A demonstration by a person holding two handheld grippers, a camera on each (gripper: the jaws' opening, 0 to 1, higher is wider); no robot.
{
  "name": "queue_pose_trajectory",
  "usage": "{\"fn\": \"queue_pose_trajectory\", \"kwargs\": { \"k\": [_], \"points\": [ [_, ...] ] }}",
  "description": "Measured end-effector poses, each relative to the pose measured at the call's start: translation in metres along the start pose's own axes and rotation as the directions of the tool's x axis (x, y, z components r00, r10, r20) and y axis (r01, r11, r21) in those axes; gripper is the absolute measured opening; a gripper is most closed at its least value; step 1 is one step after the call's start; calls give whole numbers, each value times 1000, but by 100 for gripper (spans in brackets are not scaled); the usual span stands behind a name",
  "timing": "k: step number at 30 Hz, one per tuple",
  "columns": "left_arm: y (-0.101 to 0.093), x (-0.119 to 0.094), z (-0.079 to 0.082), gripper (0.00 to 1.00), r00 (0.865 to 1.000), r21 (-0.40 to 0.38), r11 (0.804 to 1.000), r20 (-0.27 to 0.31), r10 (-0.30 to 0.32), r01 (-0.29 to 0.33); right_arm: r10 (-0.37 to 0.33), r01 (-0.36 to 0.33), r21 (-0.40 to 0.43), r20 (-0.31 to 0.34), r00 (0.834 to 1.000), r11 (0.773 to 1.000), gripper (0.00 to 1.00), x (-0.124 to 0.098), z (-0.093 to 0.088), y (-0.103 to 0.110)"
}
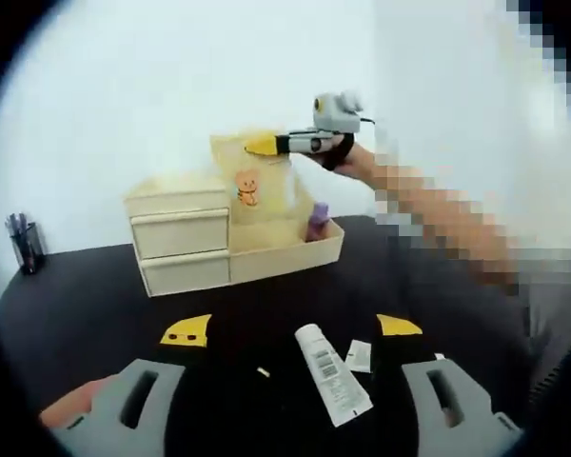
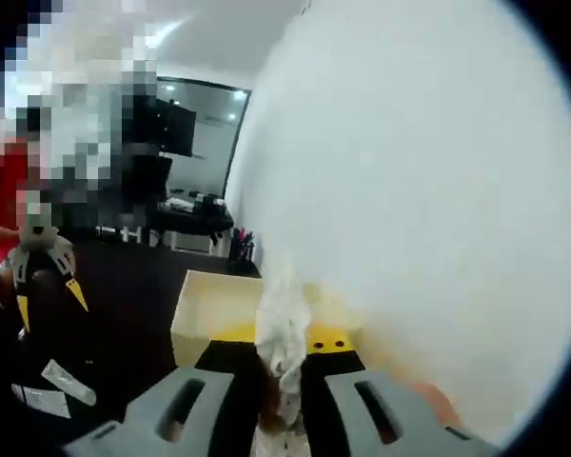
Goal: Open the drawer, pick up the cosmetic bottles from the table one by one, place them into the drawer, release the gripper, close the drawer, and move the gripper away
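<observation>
A white cosmetic tube (image 1: 331, 373) lies on the black table (image 1: 86, 305), in front of my left gripper (image 1: 293, 328), which is open and holds nothing. Behind it stands a cream organiser (image 1: 181, 238) with two shut drawers and an open tray on its right. A purple bottle (image 1: 317, 221) and a yellow bag with a bear print (image 1: 255, 186) stand in that tray. My right gripper (image 1: 264, 146), held by a hand, is at the bag's top. In the right gripper view, my right gripper (image 2: 284, 338) is shut on the crinkled bag top (image 2: 284, 314) above the organiser (image 2: 214, 303).
A small white sachet (image 1: 360, 355) lies beside the tube. A dark pen holder (image 1: 24, 243) stands at the table's far left. In the right gripper view the left gripper (image 2: 43, 276) and the tube (image 2: 67, 379) show at the left. A white wall stands behind the organiser.
</observation>
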State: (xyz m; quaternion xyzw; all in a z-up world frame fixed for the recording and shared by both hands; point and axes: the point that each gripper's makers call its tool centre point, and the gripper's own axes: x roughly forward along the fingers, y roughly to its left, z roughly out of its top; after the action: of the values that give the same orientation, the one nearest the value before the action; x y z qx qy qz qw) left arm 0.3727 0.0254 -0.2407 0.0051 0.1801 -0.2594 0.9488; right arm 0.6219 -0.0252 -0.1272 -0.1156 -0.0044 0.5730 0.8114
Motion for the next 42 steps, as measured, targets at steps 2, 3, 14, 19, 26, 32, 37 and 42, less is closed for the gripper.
{"fn": "queue_pose_trajectory", "kwargs": {
  "k": [2,3,14,19,26,32,37,42],
  "points": [
    [-1,0,-1,60,1000,3,1000,-3,-5,5,-1,1,18,3,1000,1000,10,-2,-5,-11],
    [-2,0,-2,60,1000,0,1000,-5,-9,9,-1,1,25,6,1000,1000,10,-3,-8,-7],
    [-9,2,-6,58,999,13,1000,-24,-26,26,55,-54,86,-9,998,995,10,3,-38,-2],
    [-10,3,-9,58,999,25,999,-35,-23,24,73,-67,91,-56,996,994,10,3,-55,-5],
    [-12,4,-9,57,999,38,999,-36,-32,34,78,-69,99,-81,994,993,11,2,-60,-13],
    [-15,3,-8,56,999,45,998,-31,-43,45,13,-3,130,-78,997,992,15,-9,-56,-43],
    [-20,4,-7,55,998,61,996,-28,-58,60,-7,22,115,-129,992,993,15,-14,-57,-39],
    [-23,3,-7,55,997,70,995,-27,-68,70,-21,37,74,-214,977,997,18,-10,-56,-37]
  ]
}}
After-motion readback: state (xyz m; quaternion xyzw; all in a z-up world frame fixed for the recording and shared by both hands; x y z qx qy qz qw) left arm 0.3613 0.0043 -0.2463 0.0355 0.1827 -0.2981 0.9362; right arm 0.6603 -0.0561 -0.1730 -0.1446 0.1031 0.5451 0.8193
